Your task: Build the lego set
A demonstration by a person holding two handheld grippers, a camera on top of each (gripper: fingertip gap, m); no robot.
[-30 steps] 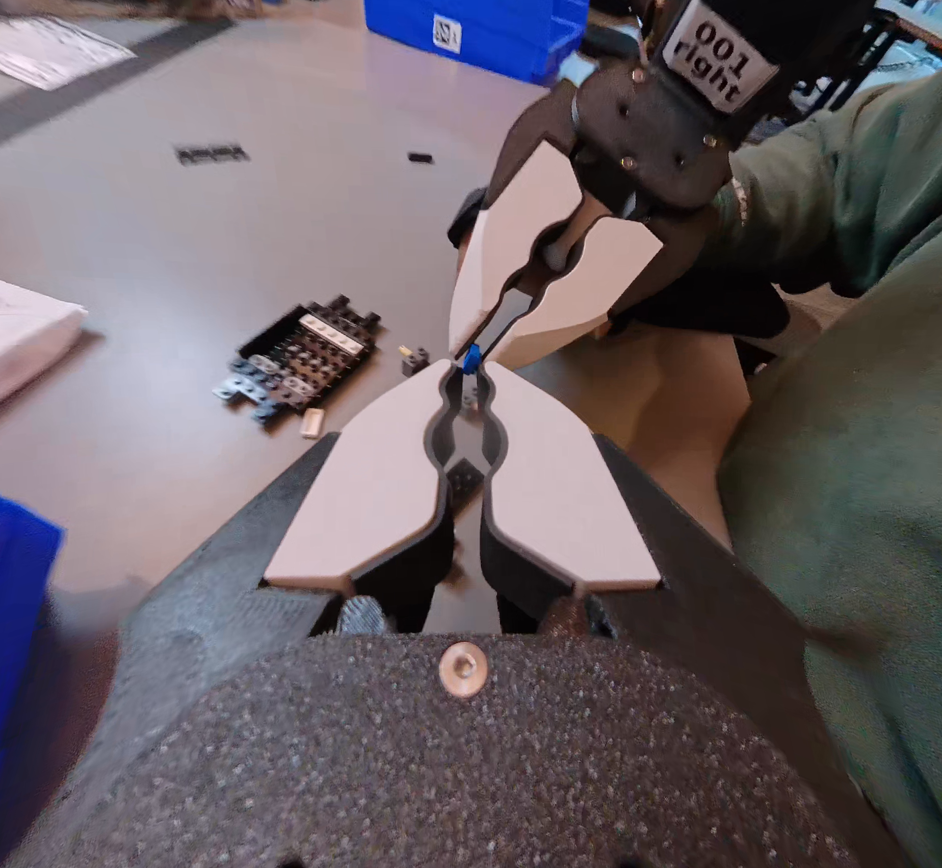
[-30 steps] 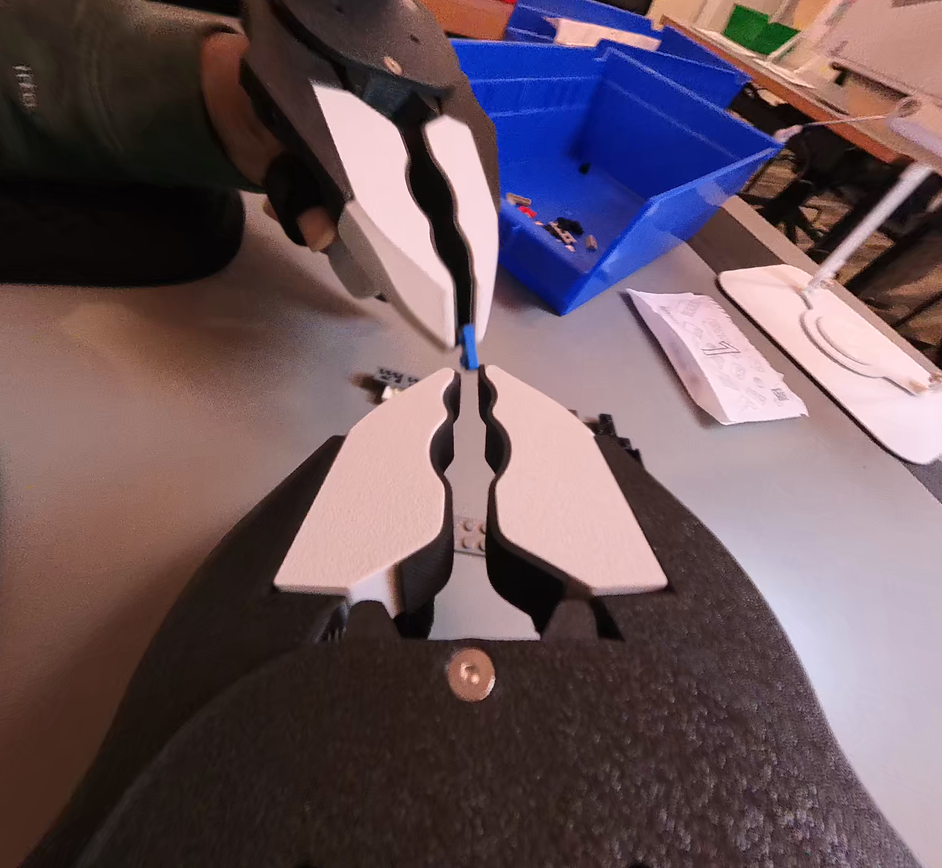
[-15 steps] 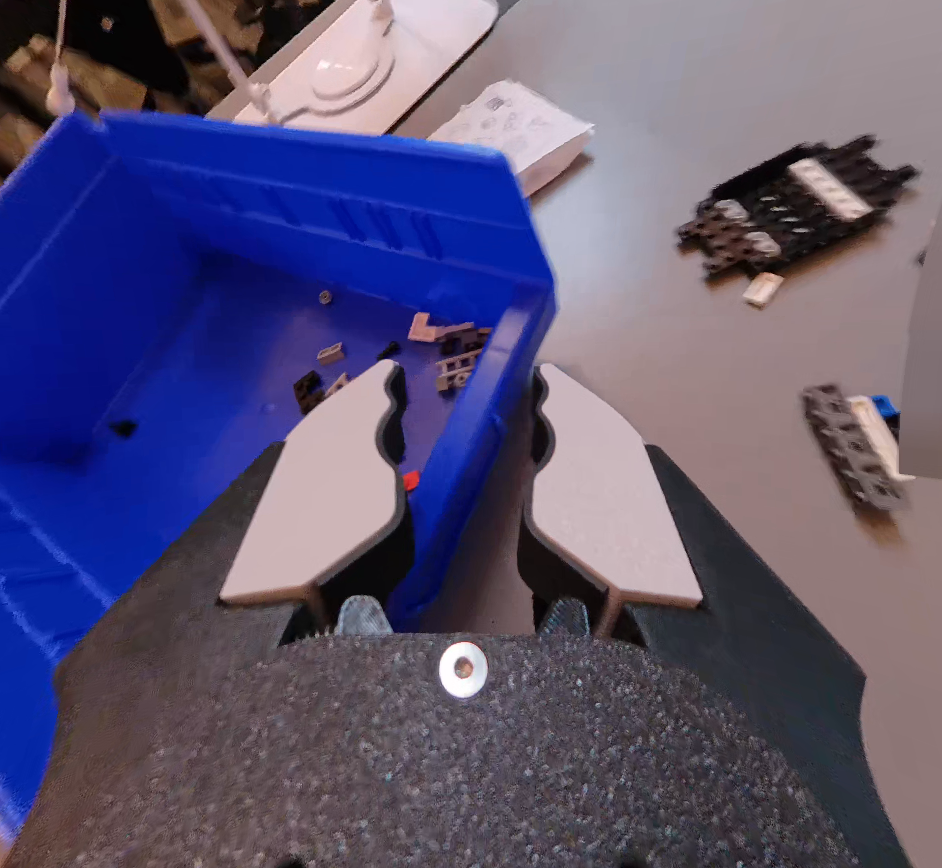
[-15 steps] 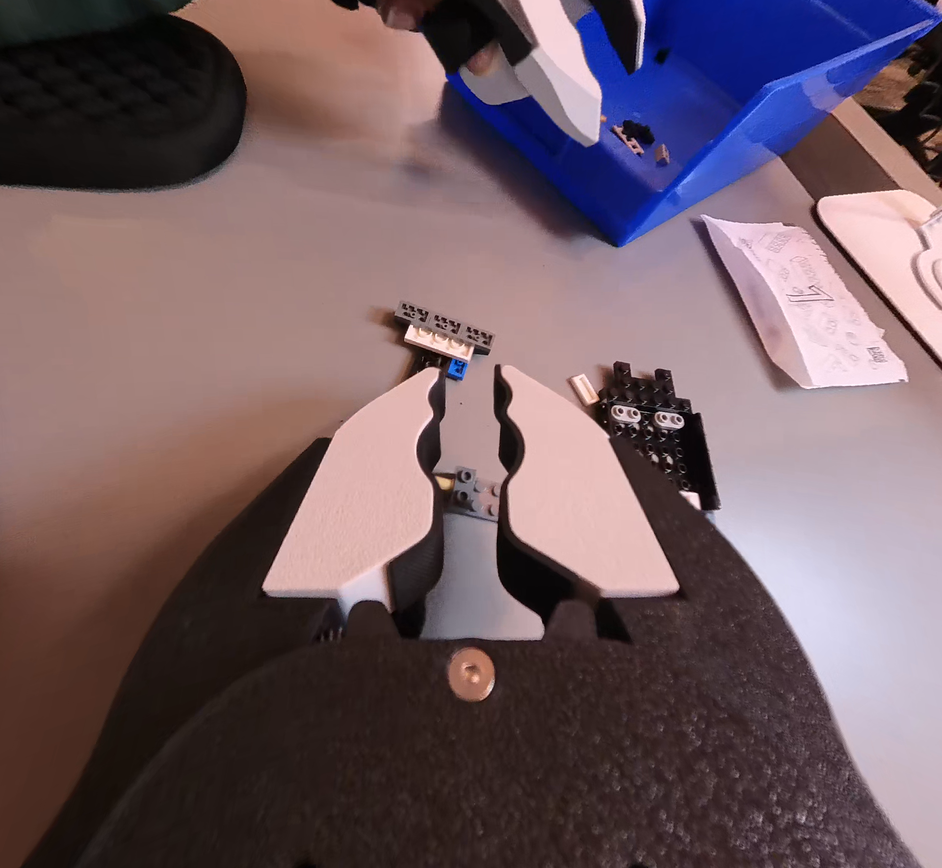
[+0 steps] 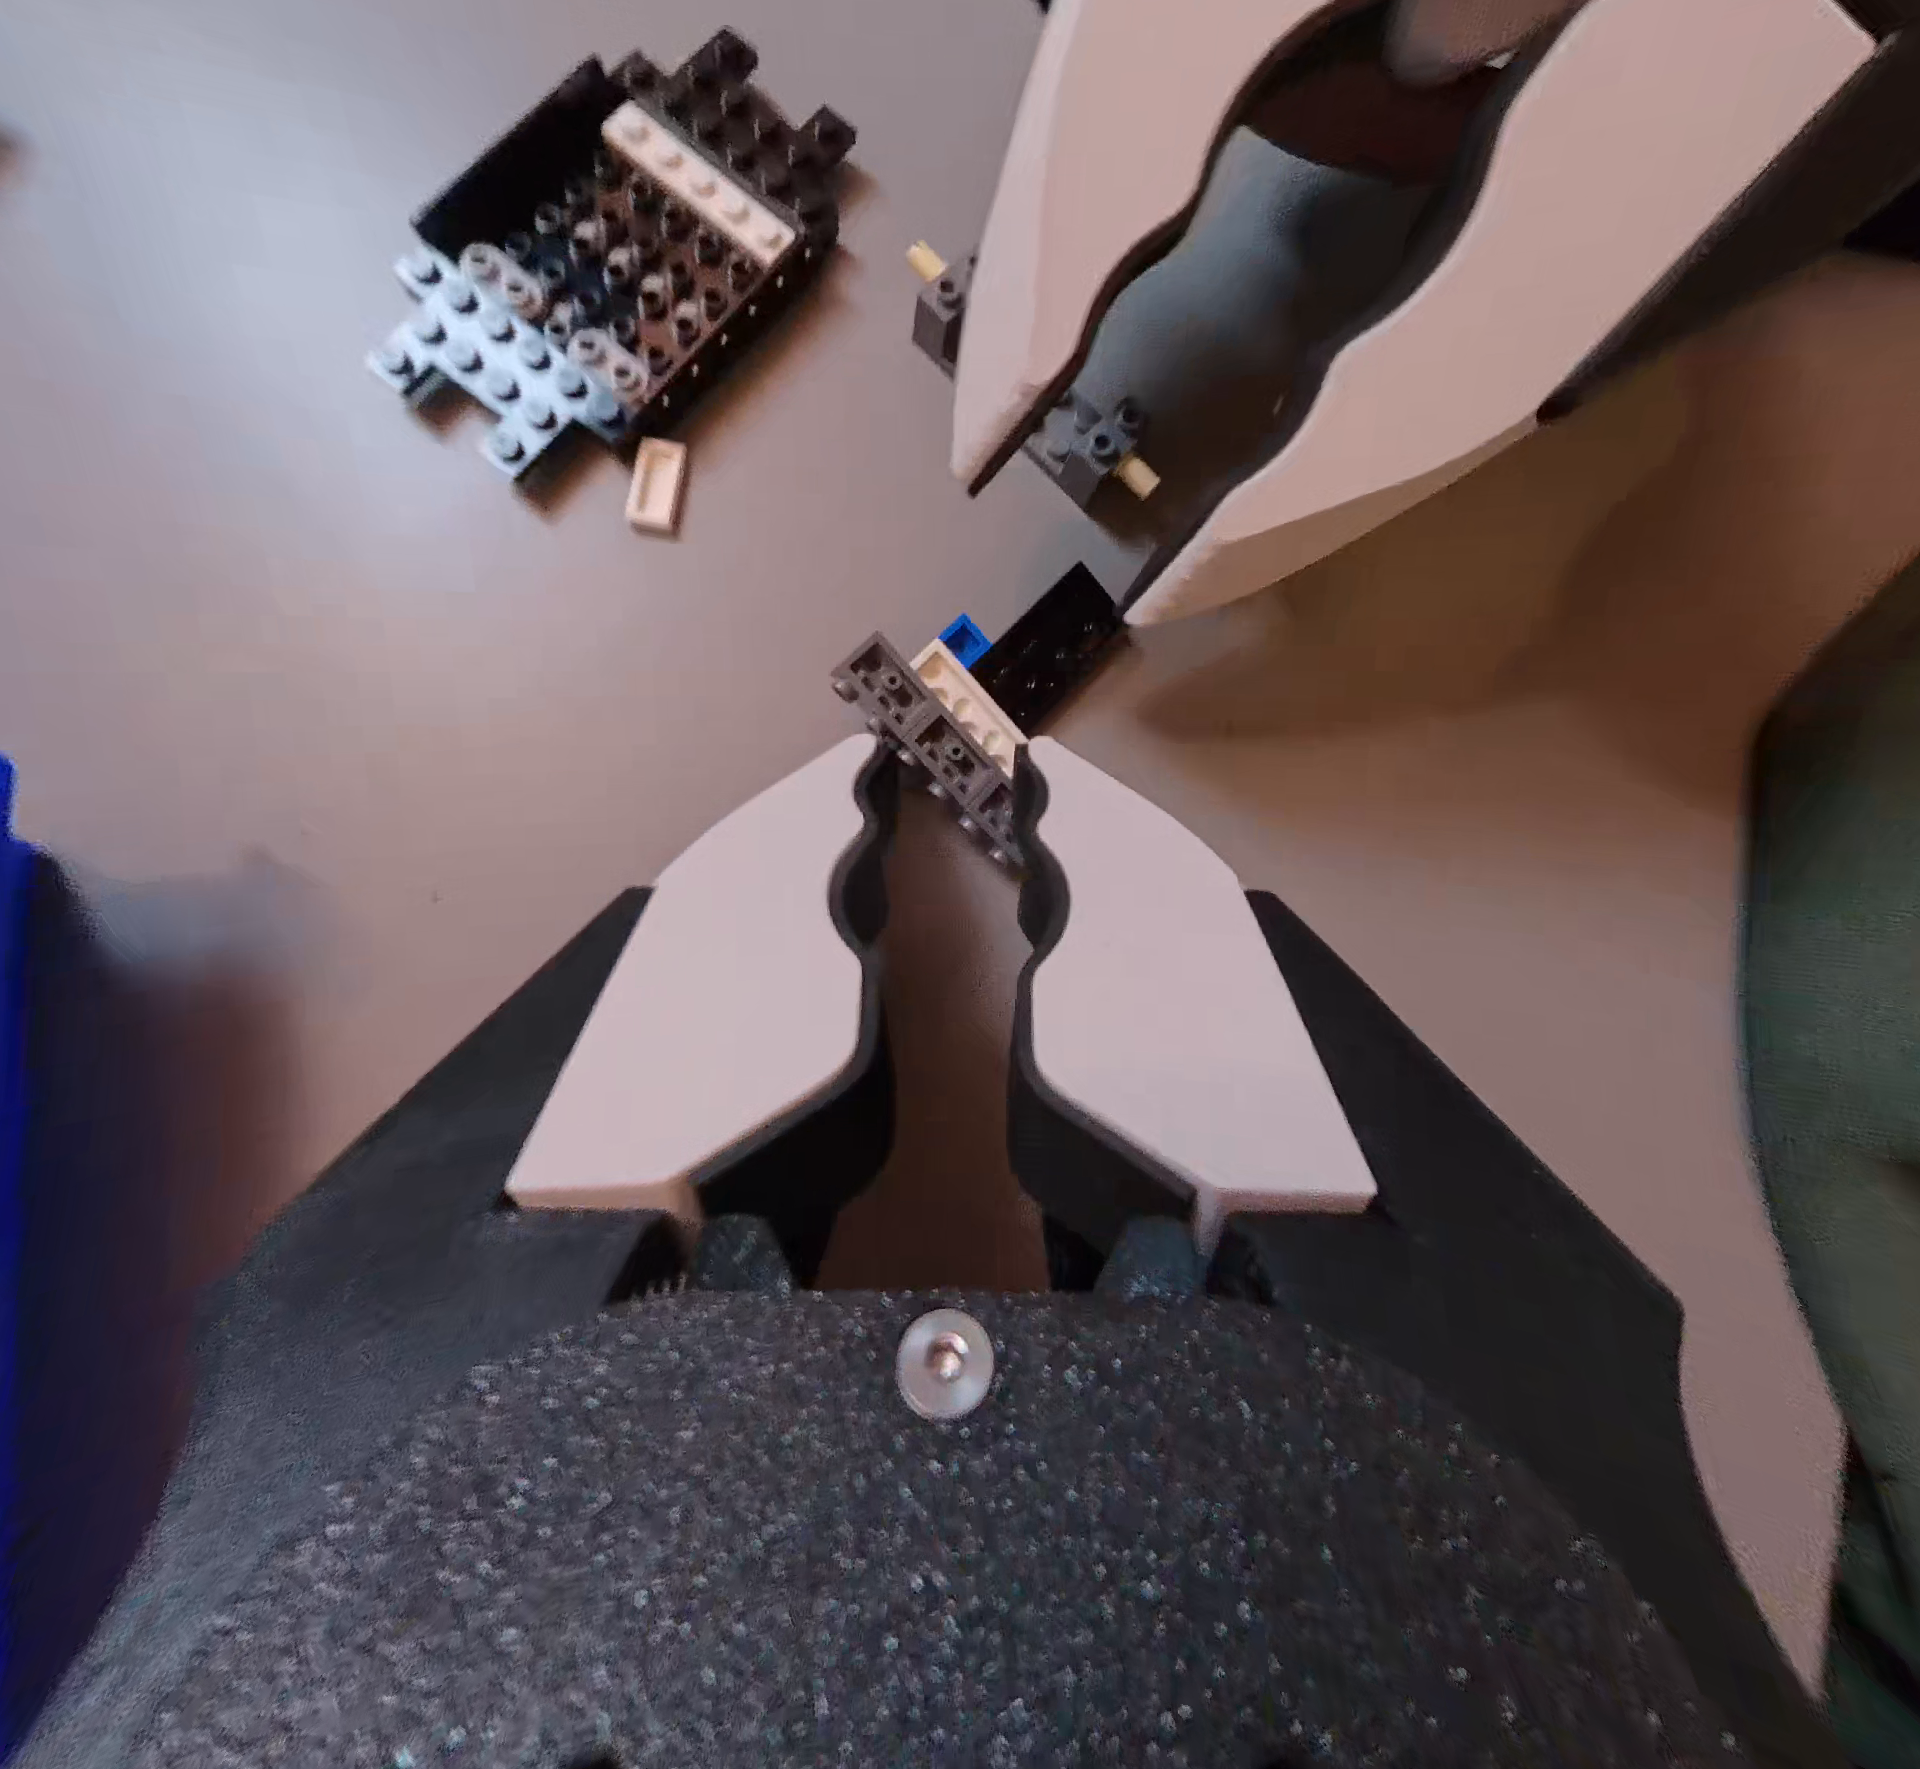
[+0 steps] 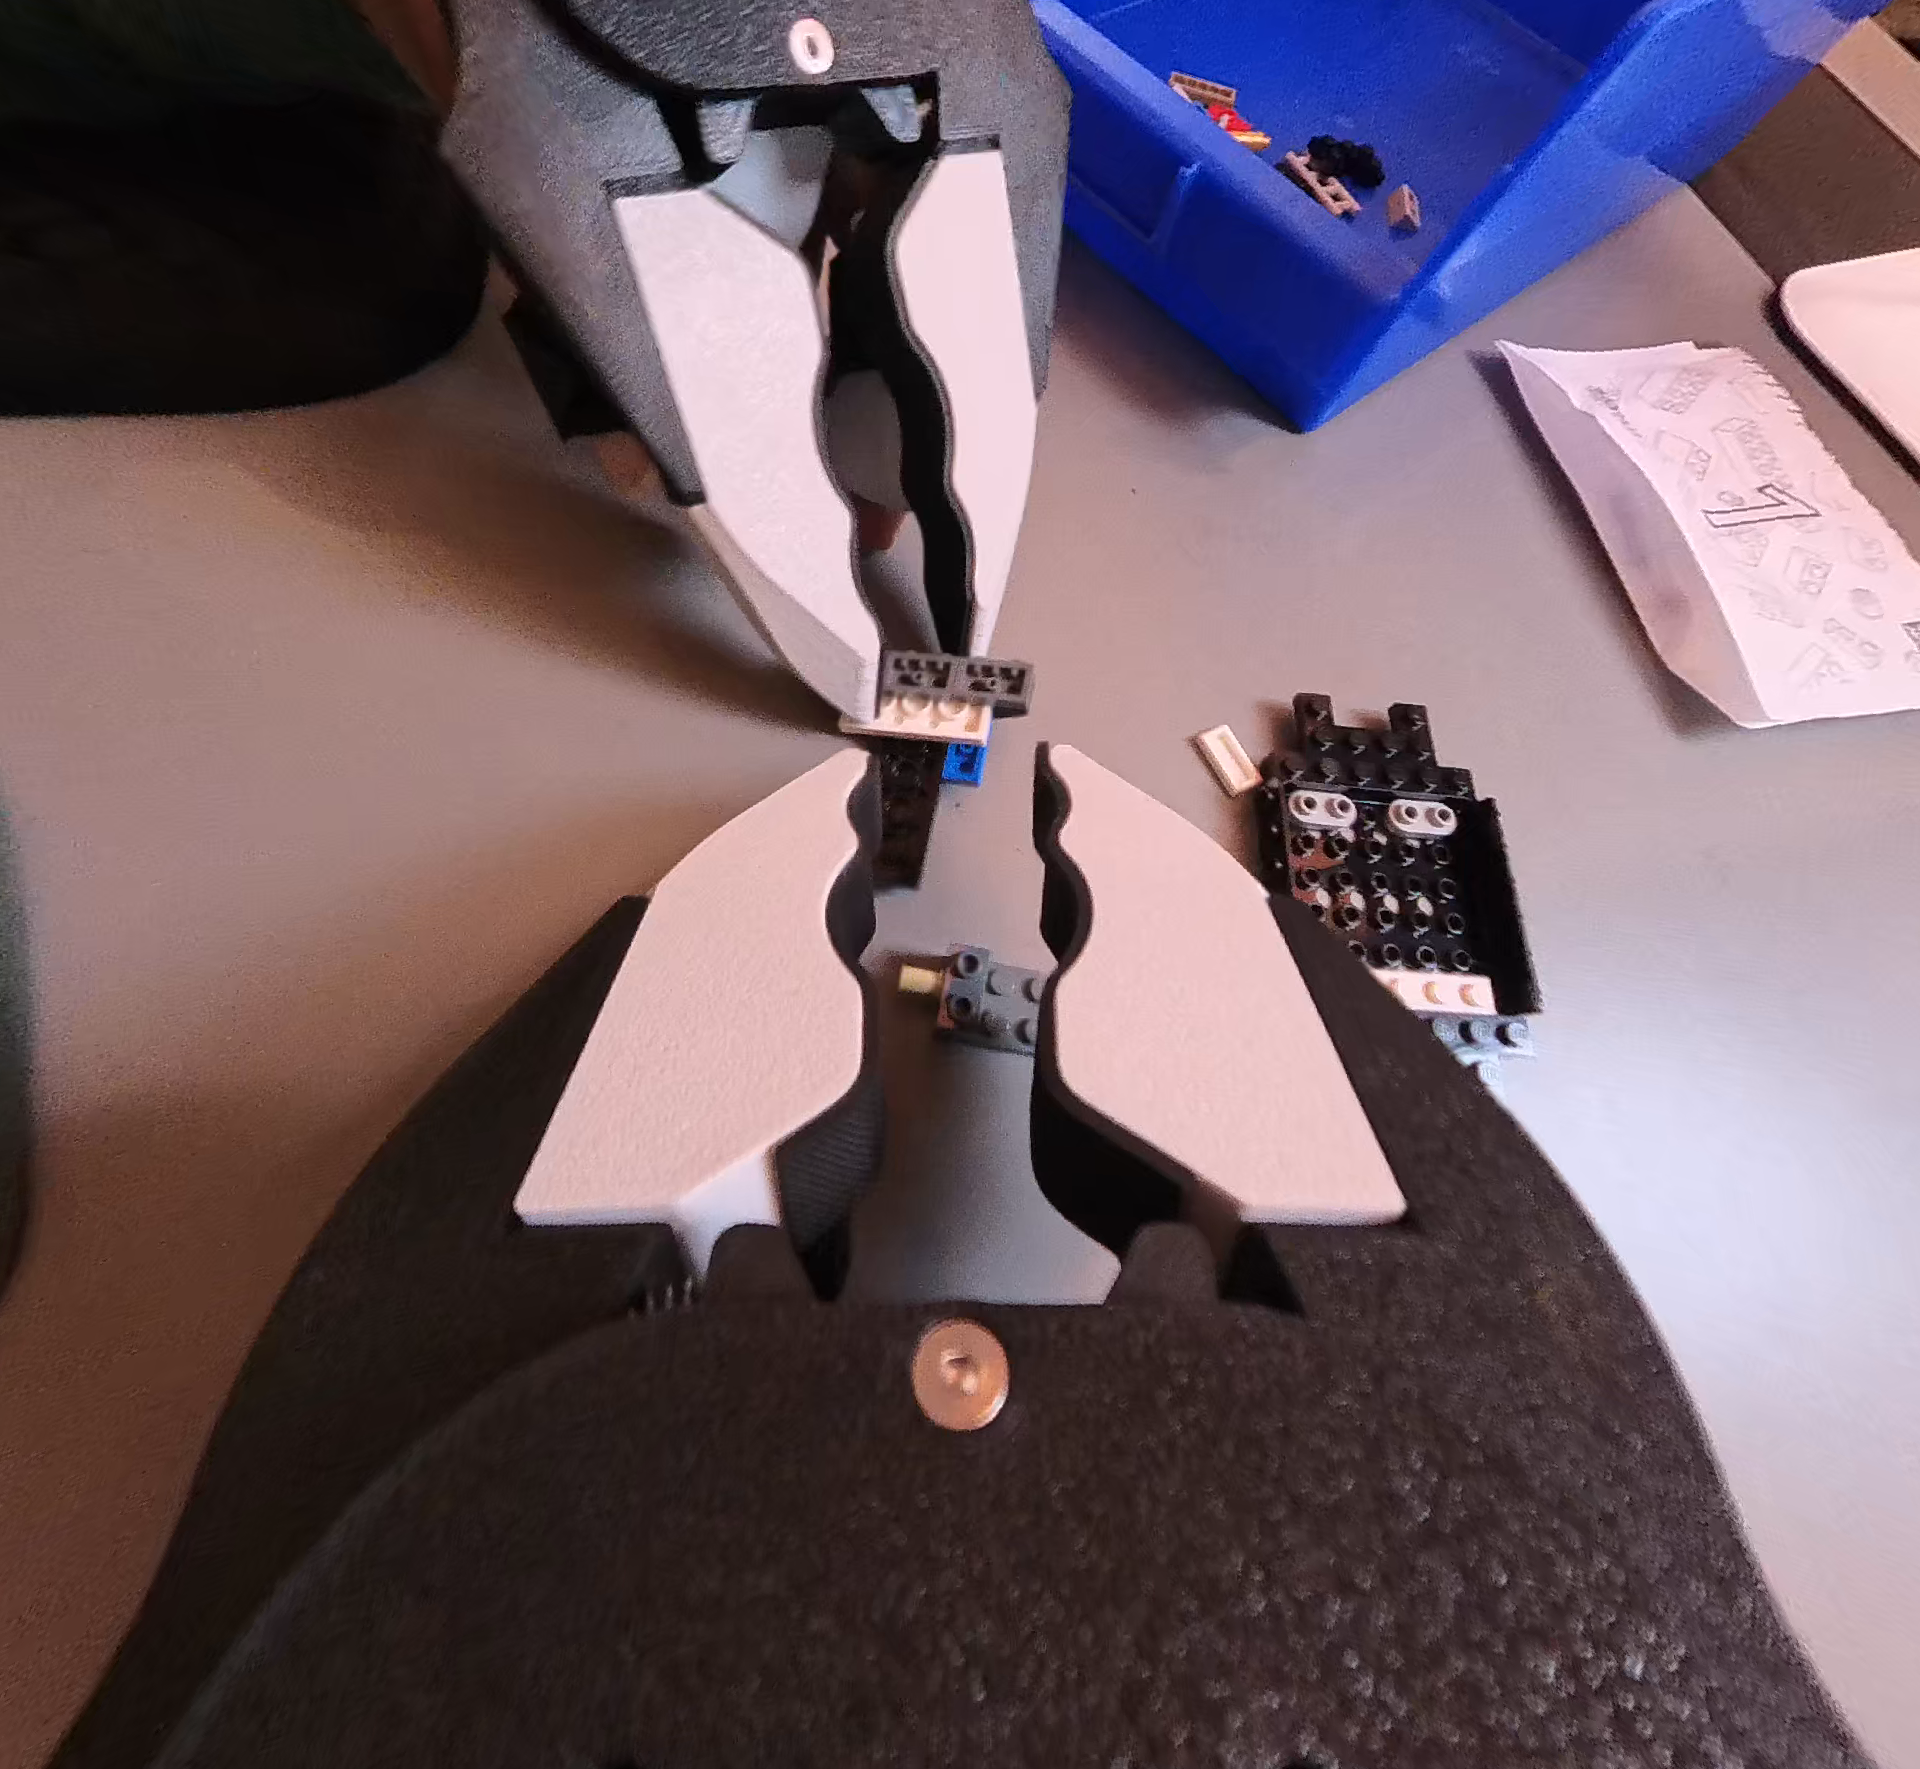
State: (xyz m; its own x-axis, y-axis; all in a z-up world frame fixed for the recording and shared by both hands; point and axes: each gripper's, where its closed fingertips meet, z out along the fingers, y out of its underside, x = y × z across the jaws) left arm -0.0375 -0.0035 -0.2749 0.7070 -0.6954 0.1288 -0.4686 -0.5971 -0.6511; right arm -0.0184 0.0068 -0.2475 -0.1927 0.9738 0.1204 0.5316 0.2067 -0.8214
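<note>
Two tools meet over the small brick assembly (image 5: 951,717), a grey, white, blue and black stack on the grey surface (image 5: 312,659). The left tool (image 5: 948,751) is clenched on the assembly's grey end. The right tool (image 6: 951,758) is released, fingers spread, just beside the assembly's black beam. Near the assembly lie a small grey brick piece (image 6: 992,992) and a black brick plate (image 6: 1392,872); farther off stands a blue bin (image 6: 1351,317).

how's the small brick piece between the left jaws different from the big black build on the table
The small brick assembly is a narrow strip of dark grey, cream, blue and black parts; the black build is a wide, mostly black studded tray. The small assembly sits at the tips of the left gripper, whose jaws are closed on it; the black build lies flat on the table, untouched. Both are studded toy-brick builds.
</note>
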